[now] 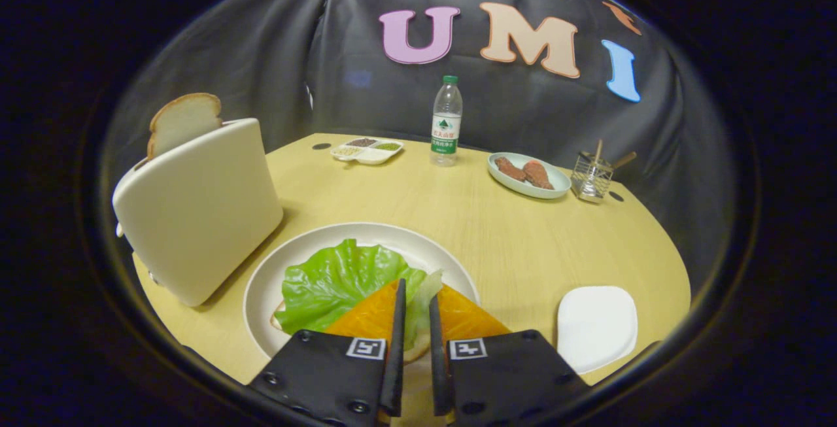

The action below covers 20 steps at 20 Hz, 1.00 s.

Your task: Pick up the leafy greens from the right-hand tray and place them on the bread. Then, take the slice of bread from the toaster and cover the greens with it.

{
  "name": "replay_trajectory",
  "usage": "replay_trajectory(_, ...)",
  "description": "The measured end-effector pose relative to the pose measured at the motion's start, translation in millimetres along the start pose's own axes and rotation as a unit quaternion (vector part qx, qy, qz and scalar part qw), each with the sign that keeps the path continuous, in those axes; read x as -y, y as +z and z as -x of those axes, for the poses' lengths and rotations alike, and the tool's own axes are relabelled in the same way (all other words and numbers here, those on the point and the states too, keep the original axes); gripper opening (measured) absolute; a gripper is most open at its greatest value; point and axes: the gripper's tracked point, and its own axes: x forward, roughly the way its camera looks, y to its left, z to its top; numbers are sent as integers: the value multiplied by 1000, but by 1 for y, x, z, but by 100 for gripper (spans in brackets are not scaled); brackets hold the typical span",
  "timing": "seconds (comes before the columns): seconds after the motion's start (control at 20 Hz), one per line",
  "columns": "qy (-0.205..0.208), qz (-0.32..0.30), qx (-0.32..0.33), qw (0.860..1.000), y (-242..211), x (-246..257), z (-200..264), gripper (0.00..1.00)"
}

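Gripper view, tool (417,299) pinching crinkled leafy greens (333,283), round plate (314,247)

The lettuce leaf (333,280) and fingers (397,309) hide most of the bread (277,318).

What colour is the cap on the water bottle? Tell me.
Green: the cap on the clear water bottle beyond the fingers shows best in the gripper view. The gripper pinches the lettuce.
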Motion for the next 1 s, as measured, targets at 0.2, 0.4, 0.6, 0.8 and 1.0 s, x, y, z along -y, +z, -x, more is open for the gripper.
replay_trajectory(0.2,5,6,-5,1000,-2,1,5,58)
replay_trajectory(0.4,-16,7,11,1000,9,9,13,92)
replay_trajectory(0.6,-15,-13,31,999,22,5,21,100)
replay_trajectory(0.8,5,-33,62,998,47,-15,32,100)
replay_trajectory(1.0,65,-66,105,990,83,-65,50,99)
